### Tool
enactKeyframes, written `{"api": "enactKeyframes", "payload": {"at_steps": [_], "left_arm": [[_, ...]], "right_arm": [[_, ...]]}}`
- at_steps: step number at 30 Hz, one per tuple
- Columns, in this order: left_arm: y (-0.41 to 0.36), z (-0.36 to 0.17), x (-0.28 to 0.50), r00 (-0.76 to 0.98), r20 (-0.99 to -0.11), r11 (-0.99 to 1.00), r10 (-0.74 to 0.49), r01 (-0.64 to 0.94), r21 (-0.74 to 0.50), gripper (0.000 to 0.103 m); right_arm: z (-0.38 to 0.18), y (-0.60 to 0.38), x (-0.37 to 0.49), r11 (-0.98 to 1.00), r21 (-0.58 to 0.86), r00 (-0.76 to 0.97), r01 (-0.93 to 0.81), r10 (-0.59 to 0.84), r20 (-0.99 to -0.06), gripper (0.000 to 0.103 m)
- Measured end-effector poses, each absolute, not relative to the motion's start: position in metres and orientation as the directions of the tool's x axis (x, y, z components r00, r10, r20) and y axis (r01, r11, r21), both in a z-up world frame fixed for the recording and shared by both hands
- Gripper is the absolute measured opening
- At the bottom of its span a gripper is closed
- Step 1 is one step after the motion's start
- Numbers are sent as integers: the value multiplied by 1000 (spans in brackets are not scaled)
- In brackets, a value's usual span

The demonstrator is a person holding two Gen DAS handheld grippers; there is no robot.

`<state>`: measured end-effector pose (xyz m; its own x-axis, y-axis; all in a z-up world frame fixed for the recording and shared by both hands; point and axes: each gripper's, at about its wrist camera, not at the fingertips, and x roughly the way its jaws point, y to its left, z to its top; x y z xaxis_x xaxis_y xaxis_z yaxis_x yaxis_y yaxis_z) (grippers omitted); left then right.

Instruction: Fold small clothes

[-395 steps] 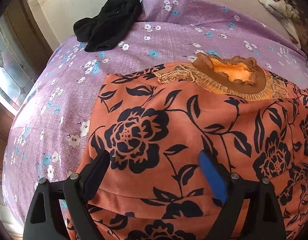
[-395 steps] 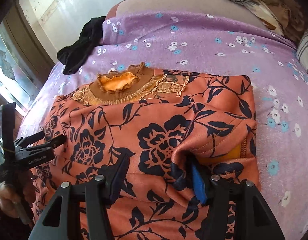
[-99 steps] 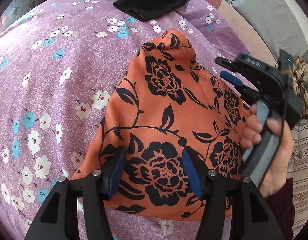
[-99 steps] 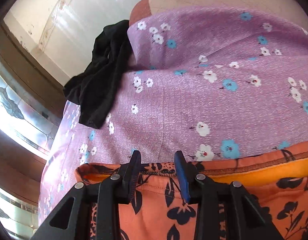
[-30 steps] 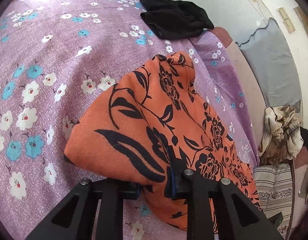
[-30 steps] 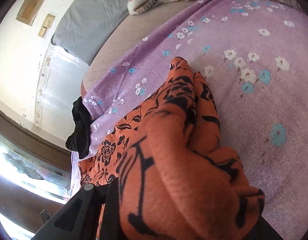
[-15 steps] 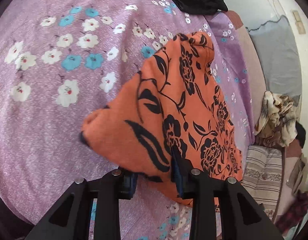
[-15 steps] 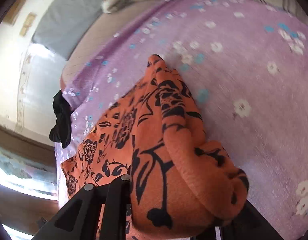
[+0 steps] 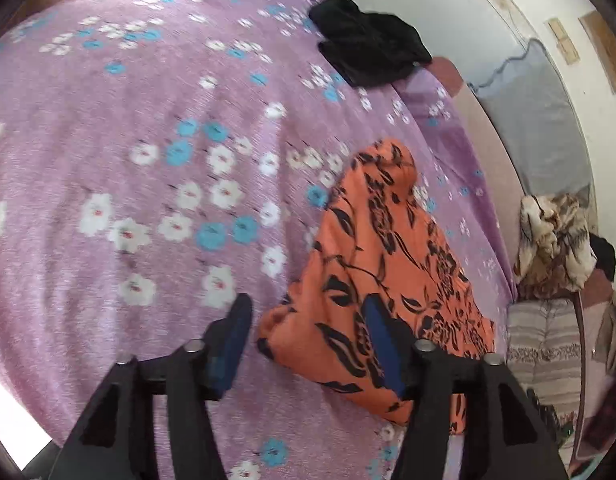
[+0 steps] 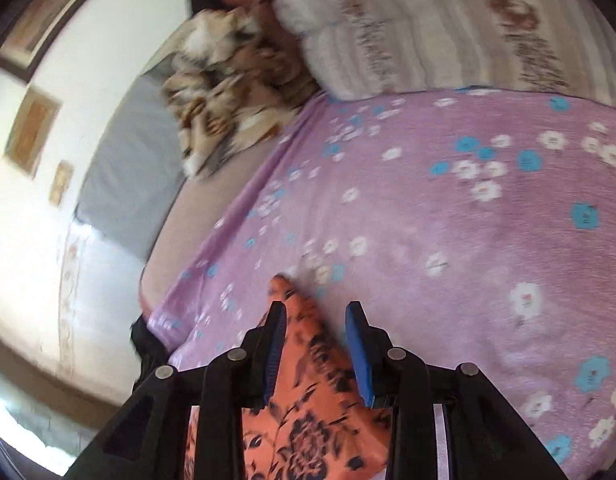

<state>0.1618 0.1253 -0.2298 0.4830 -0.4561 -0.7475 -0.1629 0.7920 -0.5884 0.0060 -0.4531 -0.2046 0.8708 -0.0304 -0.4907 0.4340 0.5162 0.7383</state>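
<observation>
The orange garment with black flowers (image 9: 388, 264) lies folded in a narrow heap on the purple flowered bedspread (image 9: 147, 120). My left gripper (image 9: 308, 332) hovers over its near corner with its jaws opening. The left pad stands off the cloth and the right pad only overlaps it. In the right wrist view the same garment (image 10: 308, 392) runs between and below the fingers of my right gripper (image 10: 316, 340), whose jaws are opening too. A gap shows beside the right pad. Neither gripper presses on the cloth.
A black garment (image 9: 368, 48) lies at the far edge of the bed. A crumpled brown and cream blanket (image 10: 227, 80) and a striped pillow (image 10: 428, 32) sit at the head end. Bare bedspread (image 10: 468, 220) stretches beyond the right gripper.
Both grippers have let go of the orange garment and their jaws have spread. The garment has dropped onto the bedspread. The right view has swung up toward the pillow.
</observation>
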Motion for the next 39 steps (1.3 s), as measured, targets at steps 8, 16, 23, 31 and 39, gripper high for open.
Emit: {"api": "enactKeyframes", "payload": {"at_steps": [8,16,23,31,39], "left_arm": [[112,-236,161,489,-792,856,-366,-157,-493,38],[98,-229,166,519,-758,857,-396,-88,-508,74],[81,-230,171,522,-766,862,-374,-109,-495,32],[-6,-172,167,621,-644,888,-446,220,-404,26],[-59,-200,144,545,-674,861,-498,402,-311,25]], "right_arm": [[-221,-310,83,791,604,764,93,332,-553,34],[-283,-291,112,807,569,580,159,390,-715,33],[-287,-307,114,718,669,571,192,472,-671,33],[-284,-308,119,717,672,536,183,501,-680,33],[-267,-345,138,665,729,552,164,551,-626,40]]}}
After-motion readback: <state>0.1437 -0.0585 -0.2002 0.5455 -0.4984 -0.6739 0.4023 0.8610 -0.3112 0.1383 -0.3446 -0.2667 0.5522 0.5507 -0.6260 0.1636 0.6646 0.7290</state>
